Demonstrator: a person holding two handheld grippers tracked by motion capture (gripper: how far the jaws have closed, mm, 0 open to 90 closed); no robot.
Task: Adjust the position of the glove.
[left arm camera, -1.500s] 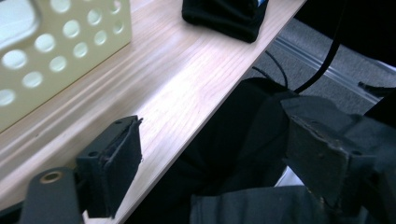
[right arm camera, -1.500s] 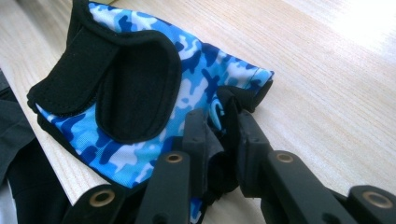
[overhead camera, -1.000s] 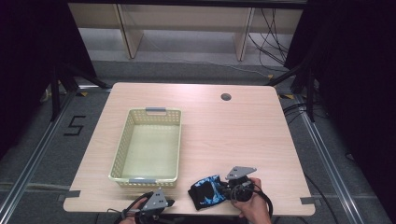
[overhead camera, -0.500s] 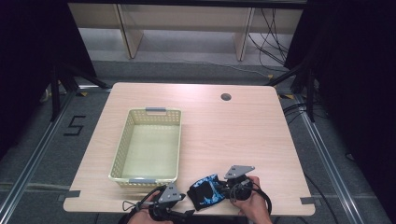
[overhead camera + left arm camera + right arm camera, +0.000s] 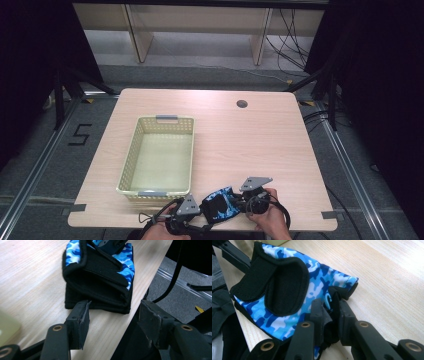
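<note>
A folded blue camouflage fabric wrap with black hook-and-loop straps (image 5: 220,207) is seen lying at the near edge of the light wooden table (image 5: 240,145), just right of the pale yellow perforated plastic basket (image 5: 159,155), which holds nothing visible.

Change noted: against the two earlier high views, the left gripper (image 5: 192,216) has been brought rightward along the near edge up to the wrap, and its jaws have just been closing. In the left gripper view the jaws are still parted, with the wrap's black folded edge (image 5: 100,290) just beyond the tips; no pad is pressing on it. The right gripper (image 5: 240,200) has not shifted and is clenched on the wrap's far right edge (image 5: 329,300).

It is judged that a two-handed hold is being set up, probably for lifting the wrap toward the basket.

Both hands are cut off by the lower frame of the high view. The wrap's underside and the exact pinch point are hidden behind the right jaws.
</note>
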